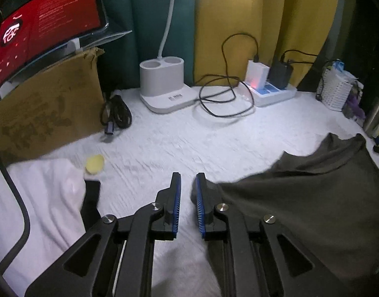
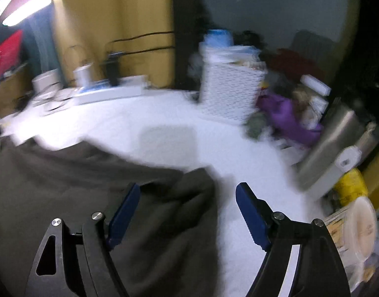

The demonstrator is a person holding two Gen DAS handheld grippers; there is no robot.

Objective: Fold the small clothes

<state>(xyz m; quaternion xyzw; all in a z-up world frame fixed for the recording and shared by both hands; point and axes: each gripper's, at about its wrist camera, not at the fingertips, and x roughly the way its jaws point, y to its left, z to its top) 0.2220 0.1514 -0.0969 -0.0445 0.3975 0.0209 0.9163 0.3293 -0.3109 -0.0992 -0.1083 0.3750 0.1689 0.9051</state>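
Both jaws apart, gripping nothing: dark garment (image 1: 300, 198) beside left's, under right's.

Dark grey-brown matt cloth garment (image 1: 300, 198); white rough-textured fabric table cover (image 1: 177, 138); brown matt cardboard box (image 1: 48, 109); white smooth plastic lamp base (image 1: 164, 84); white woven plastic basket (image 2: 231, 91).

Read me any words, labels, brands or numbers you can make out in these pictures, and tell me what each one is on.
Red box: round logo and lines of white print, too small and distorted to read.
Cardboard box: dark printed marks, not legible.
White holder base: a small barcode-style label, too small to read.
Right wrist view: too blurred; nothing readable.
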